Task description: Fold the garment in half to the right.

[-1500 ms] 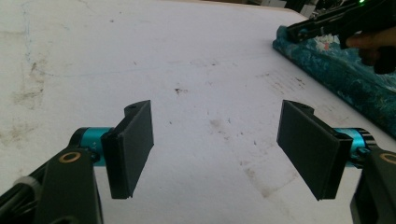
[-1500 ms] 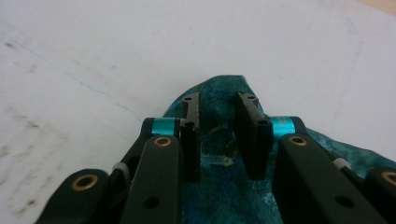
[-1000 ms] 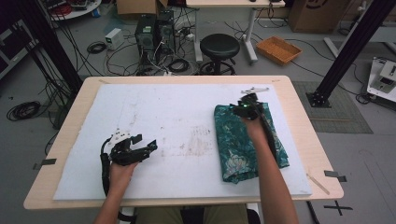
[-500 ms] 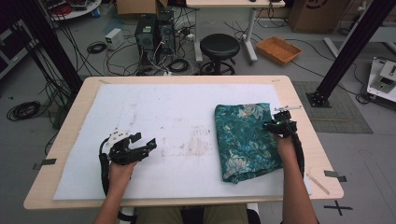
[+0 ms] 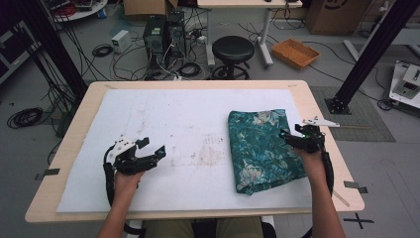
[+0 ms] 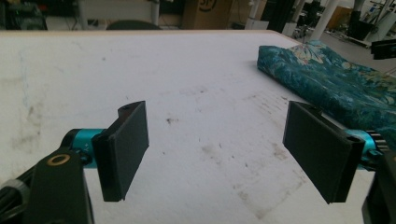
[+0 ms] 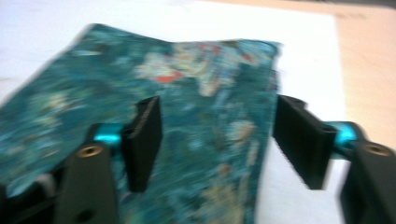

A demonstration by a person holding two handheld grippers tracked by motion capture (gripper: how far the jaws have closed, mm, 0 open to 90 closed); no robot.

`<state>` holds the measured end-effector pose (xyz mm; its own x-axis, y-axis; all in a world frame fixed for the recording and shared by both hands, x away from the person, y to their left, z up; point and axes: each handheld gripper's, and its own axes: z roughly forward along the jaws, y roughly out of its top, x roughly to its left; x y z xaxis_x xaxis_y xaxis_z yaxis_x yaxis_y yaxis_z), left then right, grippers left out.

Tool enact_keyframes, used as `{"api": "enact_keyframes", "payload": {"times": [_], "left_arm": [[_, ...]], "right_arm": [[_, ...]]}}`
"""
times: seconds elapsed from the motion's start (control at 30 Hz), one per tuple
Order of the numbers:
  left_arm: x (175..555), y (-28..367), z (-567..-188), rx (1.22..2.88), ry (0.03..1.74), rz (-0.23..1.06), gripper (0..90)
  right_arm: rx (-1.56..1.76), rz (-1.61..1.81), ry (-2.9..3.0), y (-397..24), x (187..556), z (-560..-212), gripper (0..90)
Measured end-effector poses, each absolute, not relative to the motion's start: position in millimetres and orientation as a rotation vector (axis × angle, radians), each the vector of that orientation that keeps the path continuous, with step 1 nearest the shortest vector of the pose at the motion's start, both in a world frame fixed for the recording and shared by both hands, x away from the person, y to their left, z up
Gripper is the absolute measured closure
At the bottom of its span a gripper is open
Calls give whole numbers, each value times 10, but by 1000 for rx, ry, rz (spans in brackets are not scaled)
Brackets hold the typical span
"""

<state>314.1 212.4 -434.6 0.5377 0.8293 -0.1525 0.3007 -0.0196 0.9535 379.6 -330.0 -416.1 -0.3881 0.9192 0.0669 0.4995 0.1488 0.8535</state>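
Nearest the person, the left hand-held gripper hovers low over the stained white sheet covering the tabletop, well apart from the cloth. Its 2 black jaws stand wide apart with nothing between them, just bare, smudged sheet in the left gripper view, and they have just been opening a touch further.

Over on the right, the right hand-held gripper sits at the right edge of the folded teal floral-print cloth. Its jaws have just been opening and now stand released, wide apart. In the right gripper view the cloth lies beneath and between them, the cloth's edge running close to the right-hand jaw, and the pads press on nothing.

The cloth lies flat on the right half of the sheet, folded into a rough rectangle, its far end toward the back of the tabletop.
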Motion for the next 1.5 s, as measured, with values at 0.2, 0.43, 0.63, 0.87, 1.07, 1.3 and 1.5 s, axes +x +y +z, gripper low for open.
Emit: {"api": "enact_keyframes", "payload": {"times": [0.2, 0.43, 0.63, 0.87, 1.07, 1.3, 1.5], "left_arm": [[3138, 2108, -4345, 1603, 963, 542, 214], [3134, 2143, -4320, 1571, 961, 526, 211], [3135, 2200, -4311, 1557, 966, 525, 210], [3083, 2212, -4297, 1545, 969, 533, 210], [3062, 2188, -4324, 1568, 965, 538, 210], [3059, 2181, -4341, 1574, 961, 531, 210], [3055, 2185, -4342, 1564, 963, 534, 210]], "right_arm": [[1226, 1247, 1987, -3228, 3468, -4148, 208], [1159, 1278, 1994, -3163, 3267, -4175, 208], [1105, 1304, 1992, -3145, 3166, -4146, 208], [1078, 1304, 2007, -3148, 3088, -4141, 208], [1080, 1302, 2007, -3148, 3064, -4163, 208], [1079, 1296, 2011, -3135, 3055, -4195, 208], [1087, 1302, 2006, -3138, 3049, -4196, 208]]}}
